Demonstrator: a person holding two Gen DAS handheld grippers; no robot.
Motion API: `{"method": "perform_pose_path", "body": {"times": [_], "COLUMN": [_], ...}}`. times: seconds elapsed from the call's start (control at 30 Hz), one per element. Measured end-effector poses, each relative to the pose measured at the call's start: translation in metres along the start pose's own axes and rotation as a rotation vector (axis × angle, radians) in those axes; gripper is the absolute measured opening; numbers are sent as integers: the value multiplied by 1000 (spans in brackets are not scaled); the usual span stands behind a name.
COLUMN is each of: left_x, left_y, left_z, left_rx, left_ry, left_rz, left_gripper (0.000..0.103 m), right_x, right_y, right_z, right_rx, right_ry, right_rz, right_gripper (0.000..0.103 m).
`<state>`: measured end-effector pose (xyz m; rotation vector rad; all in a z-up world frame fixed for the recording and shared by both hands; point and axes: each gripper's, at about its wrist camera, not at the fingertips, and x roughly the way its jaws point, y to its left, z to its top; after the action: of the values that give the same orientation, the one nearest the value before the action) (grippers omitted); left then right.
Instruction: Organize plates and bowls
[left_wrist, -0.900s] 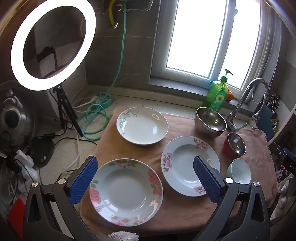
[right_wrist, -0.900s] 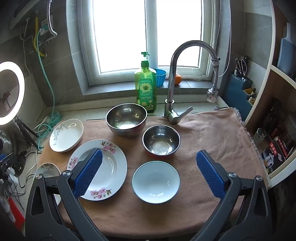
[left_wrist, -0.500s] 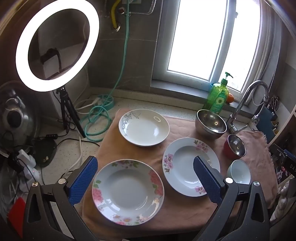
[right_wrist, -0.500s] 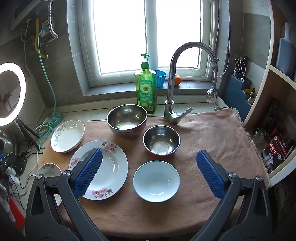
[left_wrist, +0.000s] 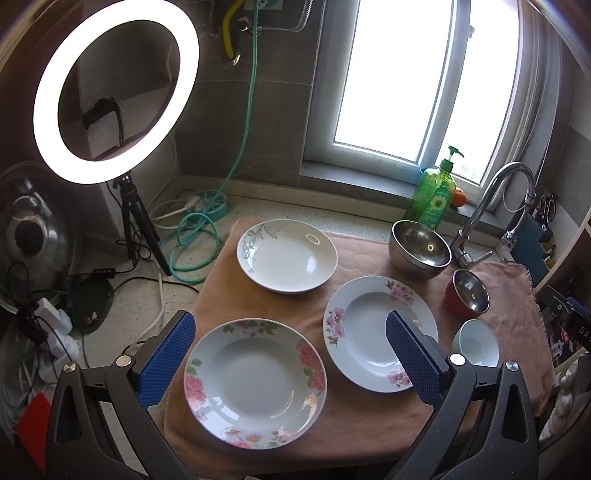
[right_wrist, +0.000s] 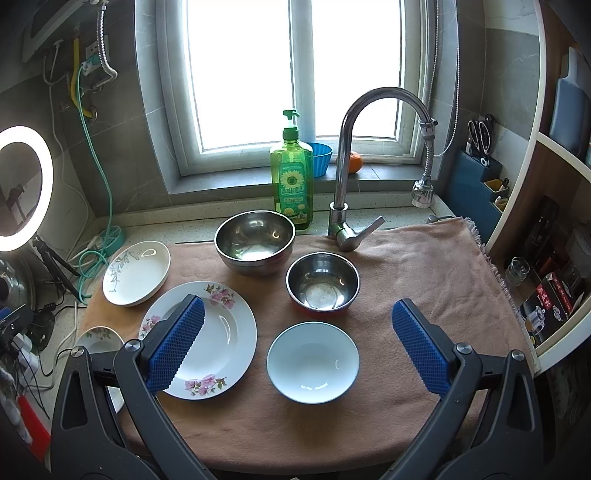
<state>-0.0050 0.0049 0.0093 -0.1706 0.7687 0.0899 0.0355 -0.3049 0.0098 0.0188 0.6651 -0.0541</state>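
Observation:
Three plates lie apart on a brown towel (left_wrist: 369, 424): a rose-rimmed plate (left_wrist: 255, 382) at the near left, a pink-flowered plate (left_wrist: 369, 332) to its right, and a grey-leaf plate (left_wrist: 287, 255) behind. A large steel bowl (right_wrist: 255, 242), a small steel bowl with a red outside (right_wrist: 322, 282) and a pale blue bowl (right_wrist: 313, 362) stand to the right. My left gripper (left_wrist: 290, 354) is open and empty above the rose-rimmed plate. My right gripper (right_wrist: 297, 343) is open and empty above the blue bowl.
A faucet (right_wrist: 369, 162) and a green soap bottle (right_wrist: 291, 177) stand behind the bowls. A ring light on a tripod (left_wrist: 114, 88), a teal hose (left_wrist: 192, 236) and cables sit to the left. Shelves (right_wrist: 546, 277) and a knife holder (right_wrist: 476, 181) line the right.
The left wrist view has risen and pulled back a little, so the plates sit lower in the frame. The right wrist view has barely shifted. Both grippers stay open.

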Motion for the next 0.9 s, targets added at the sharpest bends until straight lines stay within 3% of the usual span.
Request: {"method": "perform_pose_path", "body": {"times": [0.9], "left_x": [0], "left_y": [-4], "left_z": [-4], "left_rx": [2], "left_ry": [-13], "left_rz": [-4], "left_gripper": [102], "right_x": [1], "right_y": [-1], "right_z": [-3], "right_rx": [1], "right_ry": [-3], "right_rz": [0], "right_gripper": [103]}}
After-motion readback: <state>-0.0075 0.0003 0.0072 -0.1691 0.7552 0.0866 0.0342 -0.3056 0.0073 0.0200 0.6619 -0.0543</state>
